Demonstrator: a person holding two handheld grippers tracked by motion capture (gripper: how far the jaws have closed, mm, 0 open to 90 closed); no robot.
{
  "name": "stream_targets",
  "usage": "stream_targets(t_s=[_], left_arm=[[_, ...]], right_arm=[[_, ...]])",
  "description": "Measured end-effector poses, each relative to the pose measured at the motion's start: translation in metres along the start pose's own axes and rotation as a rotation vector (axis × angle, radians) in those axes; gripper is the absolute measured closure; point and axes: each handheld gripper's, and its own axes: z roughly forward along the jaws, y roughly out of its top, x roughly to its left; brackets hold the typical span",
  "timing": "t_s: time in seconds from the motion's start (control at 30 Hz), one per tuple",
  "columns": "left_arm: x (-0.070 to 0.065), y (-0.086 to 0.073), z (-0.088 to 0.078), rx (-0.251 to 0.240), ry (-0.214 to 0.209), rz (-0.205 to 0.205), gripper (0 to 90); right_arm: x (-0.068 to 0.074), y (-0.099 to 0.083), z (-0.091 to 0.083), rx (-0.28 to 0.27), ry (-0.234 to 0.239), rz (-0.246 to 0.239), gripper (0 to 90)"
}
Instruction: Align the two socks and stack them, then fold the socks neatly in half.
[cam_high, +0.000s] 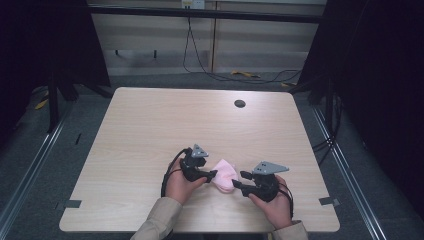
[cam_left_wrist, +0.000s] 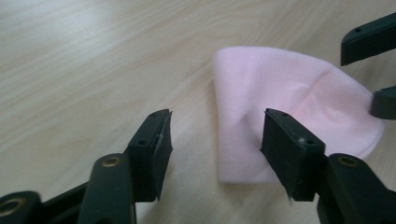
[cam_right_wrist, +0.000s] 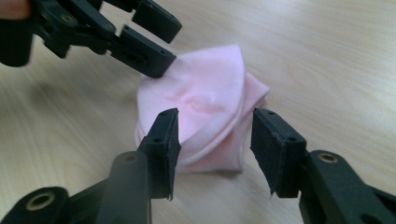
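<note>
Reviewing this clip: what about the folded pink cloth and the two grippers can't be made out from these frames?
- Underside and inner layers of the folded pink cloth: hidden by its own top fold in all views.
- Cloth's near edge, left gripper view: covered by a black jaw of the left gripper.
- Cloth's near corner, right gripper view: behind a jaw of the right gripper.
- High view: cloth too small to tell what garment it is.

Recording bay in a lab or studio setting.
Light wood-grain table (cam_high: 150, 130) with a cable port (cam_high: 240, 103), black curtains (cam_high: 385, 75) both sides, floor rails (cam_high: 30, 165), grey carpet, loose cables (cam_high: 220, 75) running from a wall socket (cam_high: 193, 4).
</note>
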Motion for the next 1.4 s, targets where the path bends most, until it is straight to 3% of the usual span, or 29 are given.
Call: stream_targets(t_s=[0.07, 0.17, 0.37, 0.6, 0.7, 0.9, 1.1, 1.4], left_arm=[[-0.003, -0.001, 0.001, 0.014, -0.026, -0.008, 48.4], [-0.011, -0.002, 0.001, 0.034, -0.046, 0.013, 50.5], [-0.028, -0.007, 0.000, 0.050, -0.086, 0.026, 50.7], [-0.031, -0.011, -0.004, 0.043, -0.099, 0.018, 47.1], [-0.030, -0.012, -0.006, 0.040, -0.088, 0.011, 44.8], [-0.019, -0.011, -0.015, -0.002, -0.049, 0.006, 30.2], [-0.009, -0.009, -0.028, -0.031, -0.037, 0.004, 25.8], [-0.001, -0.008, -0.037, -0.069, -0.045, 0.011, 23.0]], right_arm=[[-0.002, -0.002, 0.002, 0.019, -0.011, -0.014, 53.6], [-0.007, -0.003, 0.001, 0.030, -0.047, -0.012, 53.6], [-0.017, -0.003, 0.002, 0.026, -0.093, 0.005, 53.4], [-0.023, -0.001, 0.007, 0.020, -0.096, 0.011, 53.1], [-0.025, 0.000, 0.006, 0.012, -0.095, 0.014, 52.1], [-0.026, 0.000, 0.003, -0.002, -0.070, 0.020, 46.4], [-0.026, 0.001, -0.002, -0.010, -0.035, 0.031, 39.7], [-0.027, -0.002, -0.012, -0.022, -0.037, 0.049, 33.8]])
